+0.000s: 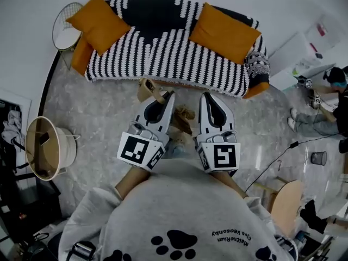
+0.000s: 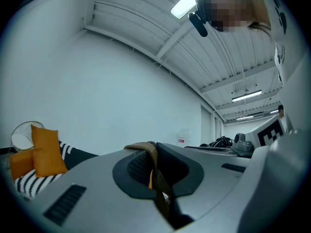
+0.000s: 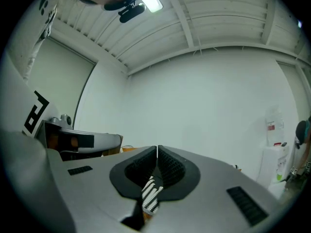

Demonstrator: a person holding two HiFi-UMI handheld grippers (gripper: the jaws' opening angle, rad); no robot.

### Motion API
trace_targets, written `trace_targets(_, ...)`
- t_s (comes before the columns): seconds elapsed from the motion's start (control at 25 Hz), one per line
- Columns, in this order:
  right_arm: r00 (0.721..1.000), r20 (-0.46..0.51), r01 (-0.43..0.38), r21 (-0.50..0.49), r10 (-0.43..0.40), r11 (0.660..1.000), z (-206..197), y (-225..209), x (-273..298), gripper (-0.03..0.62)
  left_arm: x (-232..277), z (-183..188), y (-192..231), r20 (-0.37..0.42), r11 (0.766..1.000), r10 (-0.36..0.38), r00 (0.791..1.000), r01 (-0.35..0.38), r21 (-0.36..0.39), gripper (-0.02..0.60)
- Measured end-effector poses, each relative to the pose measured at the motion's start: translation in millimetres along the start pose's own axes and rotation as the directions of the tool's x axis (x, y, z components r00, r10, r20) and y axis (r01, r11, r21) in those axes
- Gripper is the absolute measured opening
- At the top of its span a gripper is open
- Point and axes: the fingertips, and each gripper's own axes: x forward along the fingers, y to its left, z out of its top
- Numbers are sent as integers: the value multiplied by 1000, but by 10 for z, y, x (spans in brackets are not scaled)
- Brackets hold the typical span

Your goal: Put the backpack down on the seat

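Only tan pieces of the backpack [image 1: 184, 116] show, hanging under and between my two grippers in front of the sofa. My left gripper [image 1: 163, 97] is shut on a tan backpack strap [image 2: 144, 147], which loops over its jaw tips [image 2: 154, 148]. Beside it, my right gripper [image 1: 209, 97] points the same way; its pads [image 3: 157, 150] meet in a thin line and I see nothing clamped there. The seat is a sofa with a black-and-white striped cover [image 1: 163, 50], just beyond the grippers. Through the right jaws' gap a bit of that striped cover [image 3: 150, 198] shows.
Two orange cushions [image 1: 98, 20] [image 1: 224, 31] lie on the sofa's ends. A white wire side table [image 1: 65, 29] stands at its left and a round wooden-topped basket [image 1: 43, 145] on the floor to my left. A seated person [image 1: 326, 107], a cable [image 1: 280, 156] and a wooden stool [image 1: 288, 200] are at right.
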Motion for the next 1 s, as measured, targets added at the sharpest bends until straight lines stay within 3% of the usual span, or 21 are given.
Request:
trace_targets(0.52,998,4,-58,18,58,998,-90,-730,562,34,851,-43,101,14,998,65,998,-65,3,26)
trace_targets(1.0,998,-8,-54,46,55,997,-158,-885,598,34,989,-68,132,-10,996,86,996,-85,12,26)
